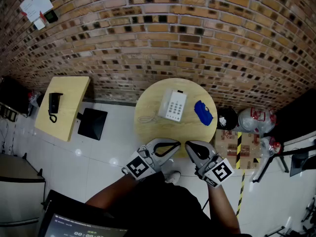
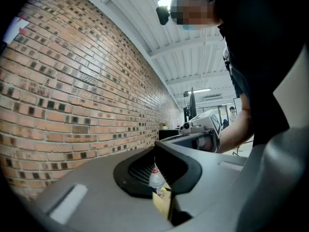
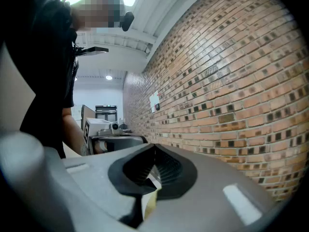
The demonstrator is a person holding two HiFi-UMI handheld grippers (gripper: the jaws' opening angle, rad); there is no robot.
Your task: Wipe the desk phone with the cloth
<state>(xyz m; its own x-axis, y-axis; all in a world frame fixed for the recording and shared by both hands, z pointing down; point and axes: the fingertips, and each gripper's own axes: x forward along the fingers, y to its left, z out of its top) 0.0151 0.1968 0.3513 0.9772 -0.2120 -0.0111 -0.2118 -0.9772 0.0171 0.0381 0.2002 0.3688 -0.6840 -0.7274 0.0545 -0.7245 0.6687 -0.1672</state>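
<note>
A white desk phone (image 1: 173,105) lies on the round wooden table (image 1: 148,127), its cord trailing left. A crumpled blue cloth (image 1: 203,112) sits just right of it. Both grippers hover at the table's near edge, well short of phone and cloth. My left gripper (image 1: 178,143) is shut, tips touching, nothing between them; in its own view the shut tips (image 2: 155,152) point along the brick wall. My right gripper (image 1: 187,143) is also shut and empty, its tips (image 3: 154,149) meeting. The two grippers point toward each other, tips a small gap apart.
A rectangular wooden table (image 1: 69,117) at left carries a black phone (image 1: 54,106), with a black stool (image 1: 92,123) beside it. Right of the round table are a black bin (image 1: 226,117), plastic bags (image 1: 253,120) and a cardboard box (image 1: 232,142). A brick wall (image 1: 173,33) stands behind.
</note>
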